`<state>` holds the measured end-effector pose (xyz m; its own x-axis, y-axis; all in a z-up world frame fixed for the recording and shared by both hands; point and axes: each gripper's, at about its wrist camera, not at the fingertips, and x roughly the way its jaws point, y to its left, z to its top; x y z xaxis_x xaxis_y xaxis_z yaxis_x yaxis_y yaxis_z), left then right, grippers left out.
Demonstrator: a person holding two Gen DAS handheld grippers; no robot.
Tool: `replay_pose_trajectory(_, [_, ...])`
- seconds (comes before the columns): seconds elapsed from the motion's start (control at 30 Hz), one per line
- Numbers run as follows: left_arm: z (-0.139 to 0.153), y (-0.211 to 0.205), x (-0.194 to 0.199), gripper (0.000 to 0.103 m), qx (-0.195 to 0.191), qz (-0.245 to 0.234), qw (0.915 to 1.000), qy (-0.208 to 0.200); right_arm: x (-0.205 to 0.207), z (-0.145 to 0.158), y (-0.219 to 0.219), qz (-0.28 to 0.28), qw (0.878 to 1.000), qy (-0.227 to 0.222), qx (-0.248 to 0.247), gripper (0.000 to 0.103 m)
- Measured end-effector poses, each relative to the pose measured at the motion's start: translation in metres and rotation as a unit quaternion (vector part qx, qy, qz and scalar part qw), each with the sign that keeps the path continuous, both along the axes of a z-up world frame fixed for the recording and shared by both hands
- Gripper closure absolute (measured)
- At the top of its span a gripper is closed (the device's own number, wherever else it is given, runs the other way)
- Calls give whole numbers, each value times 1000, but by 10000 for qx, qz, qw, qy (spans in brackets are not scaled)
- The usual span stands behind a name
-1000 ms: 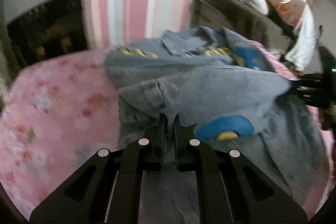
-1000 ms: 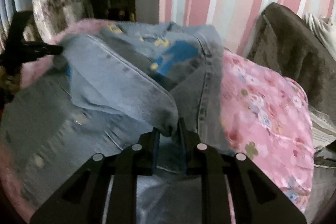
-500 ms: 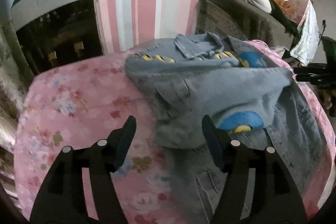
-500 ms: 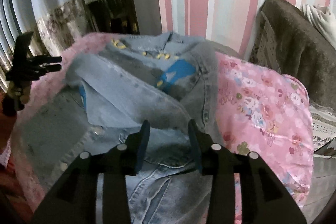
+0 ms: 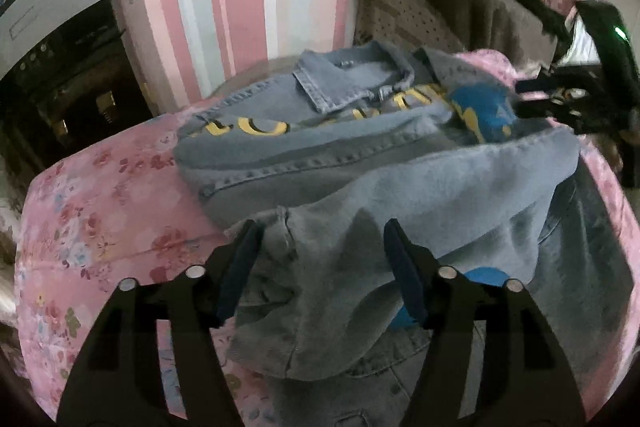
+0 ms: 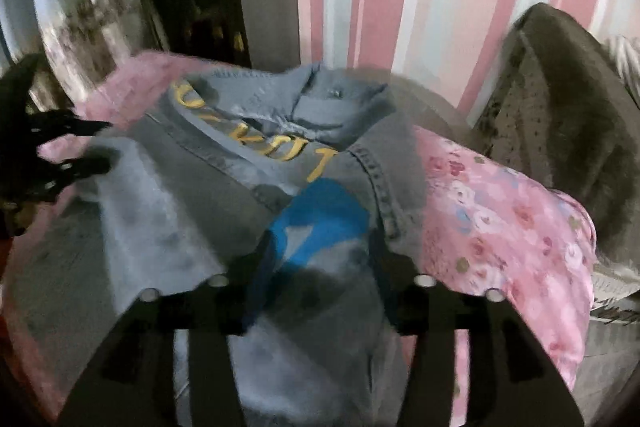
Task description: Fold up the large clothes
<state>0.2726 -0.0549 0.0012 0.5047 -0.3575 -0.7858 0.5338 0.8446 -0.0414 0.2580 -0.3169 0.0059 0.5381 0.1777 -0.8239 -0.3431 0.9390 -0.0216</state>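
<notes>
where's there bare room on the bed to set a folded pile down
Bare pink floral cover lies left of the denim jacket, toward the dark cabinet, and a strip on the jacket's right, beside the brown sofa. The middle is crowded: the jacket fills it.

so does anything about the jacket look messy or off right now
Yes. The denim jacket is not folded flat: its sleeve lies in a rumpled, puffed heap across the body, with the cuff end bunched near the left tongs. The collar is crumpled too. It rests on the pink floral cover, nothing torn or spilled.
</notes>
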Motion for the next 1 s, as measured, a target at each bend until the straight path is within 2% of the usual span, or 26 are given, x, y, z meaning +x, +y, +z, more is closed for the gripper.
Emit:
replay_pose_trajectory(0.03, [-4, -2, -1, 53, 74, -24, 10000, 6, 7, -10, 5, 11, 9999, 107, -119, 47])
replay_pose_trajectory(0.07, [-8, -3, -1, 62, 106, -42, 9999, 45, 12, -17, 7, 2, 9996, 159, -226, 42])
replay_pose_trajectory(0.1, [-13, -3, -1, 65, 141, -68, 9998, 109, 15, -25, 10, -20, 9992, 192, -352, 40])
replay_pose_trajectory(0.17, [-15, -2, -2, 71, 160, -75, 9998, 88, 17, -34, 10, -74, 9989, 197, -416, 43])
replay_pose_trajectory(0.23, [-15, 0, 0, 78, 132, -75, 9999, 61, 17, -40, 13, -77, 9988, 249, -411, 62])
replay_pose_trajectory(0.3, [-14, 0, 6, 87, 63, -53, 9999, 65, 16, -40, 15, -59, 9983, 204, -551, 86])
replay_pose_trajectory(0.37, [-12, -2, 8, 90, 40, -28, 10000, 10, 12, -31, 13, -85, 9989, 1, -456, 96])
replay_pose_trajectory(0.4, [-9, -3, 9, 90, 20, -29, 10000, -38, 10, -27, 11, -97, 9991, -107, -411, 97])
replay_pose_trajectory(0.5, [19, -6, 4, 91, -96, -80, 9986, -508, -2, 3, -5, -367, 9964, -745, -179, 98])
replay_pose_trajectory(0.6, [54, -3, 0, 91, -265, -73, 9940, -1057, -4, 29, -37, -937, 9884, -1162, 265, 98])
replay_pose_trajectory(0.7, [90, 3, 1, 91, -409, -106, 9848, -1682, 0, 36, -60, -1394, 9792, -1411, 437, 98])
replay_pose_trajectory(0.77, [97, 3, -3, 91, -211, -177, 9769, -2118, 1, 31, -70, -1663, 9721, -1504, 683, 98])
replay_pose_trajectory(0.8, [96, 4, -3, 91, -100, -220, 9756, -2182, 2, 28, -73, -1747, 9698, -1523, 764, 98])
replay_pose_trajectory(0.87, [77, 12, -3, 91, -78, -403, 9794, -1980, 4, 17, -77, -1917, 9664, -1478, 867, 98])
replay_pose_trajectory(1.0, [6, 24, -25, 90, 303, -956, 9871, -1245, 8, -7, -78, -2051, 9686, -1176, 770, 98])
